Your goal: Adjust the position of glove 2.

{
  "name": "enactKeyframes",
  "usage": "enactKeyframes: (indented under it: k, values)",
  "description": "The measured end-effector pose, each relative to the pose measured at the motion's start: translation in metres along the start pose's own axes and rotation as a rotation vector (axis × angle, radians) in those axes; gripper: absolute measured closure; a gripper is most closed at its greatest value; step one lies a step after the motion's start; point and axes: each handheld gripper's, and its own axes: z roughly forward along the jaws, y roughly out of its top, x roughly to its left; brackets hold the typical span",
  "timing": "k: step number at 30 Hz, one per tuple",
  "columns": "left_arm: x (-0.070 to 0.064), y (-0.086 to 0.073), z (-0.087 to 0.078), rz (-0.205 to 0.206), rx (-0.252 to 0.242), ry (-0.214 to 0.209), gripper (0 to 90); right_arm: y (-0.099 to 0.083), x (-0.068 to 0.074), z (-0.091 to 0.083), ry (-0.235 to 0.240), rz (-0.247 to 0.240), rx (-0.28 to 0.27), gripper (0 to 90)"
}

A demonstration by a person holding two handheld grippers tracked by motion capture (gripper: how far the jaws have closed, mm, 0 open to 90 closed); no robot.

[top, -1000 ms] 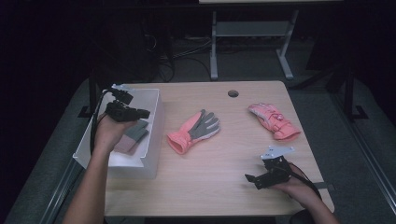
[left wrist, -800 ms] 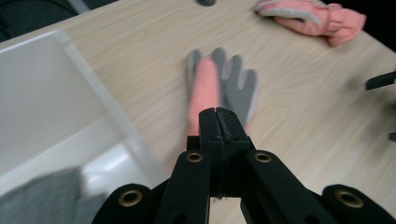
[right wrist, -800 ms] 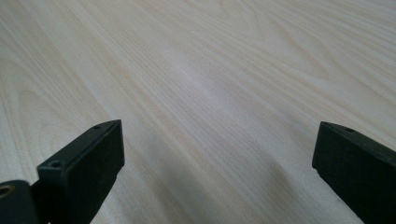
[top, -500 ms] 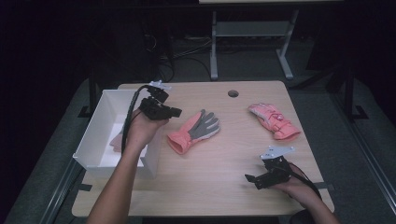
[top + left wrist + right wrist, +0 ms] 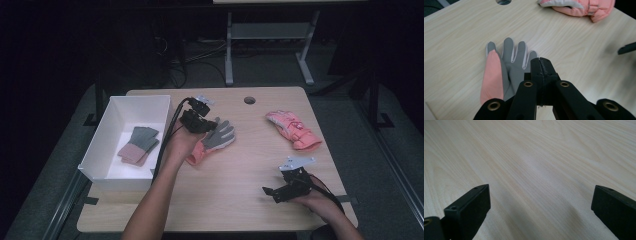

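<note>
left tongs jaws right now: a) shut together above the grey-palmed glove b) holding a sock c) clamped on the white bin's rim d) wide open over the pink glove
a: in the left gripper view the left tongs have their jaws pressed together, empty, over the grey-palmed glove.

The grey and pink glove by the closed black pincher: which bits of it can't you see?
- Grey and coral fabric glove: in the left gripper view its cuff runs under the shut left gripper and off the bottom edge.
- In the high view the hand covers the same glove's near side.
- Folded grey and pink item in the white box: too small to identify.
</note>
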Motion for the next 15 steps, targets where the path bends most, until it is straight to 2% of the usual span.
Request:
enactKeyframes:
  k: [1, 3, 4, 6, 15]
  values:
    - [0.0, 0.0, 0.0, 0.0, 0.0, 0.0, 89.7, 0.0, 0.0, 0.0, 0.0, 0.0, 0.0, 1.9]
    - [0.006, -0.006, 0.014, 0.001, 0.024, 0.027, 89.7, -0.001, 0.0, 0.001, 0.003, 0.002, 0.007, 1.9]
    - [0.006, -0.006, 0.014, 0.001, 0.024, 0.027, 89.7, -0.001, 0.0, 0.001, 0.003, 0.002, 0.007, 1.9]
    - [0.011, -0.013, 0.028, -0.014, 0.042, 0.066, 89.7, -0.001, 0.0, 0.001, 0.0, 0.01, 0.003, 1.9]
    - [0.024, -0.026, 0.051, -0.048, 0.058, 0.071, 89.7, -0.003, 0.0, 0.001, 0.002, 0.0, 0.012, 1.9]
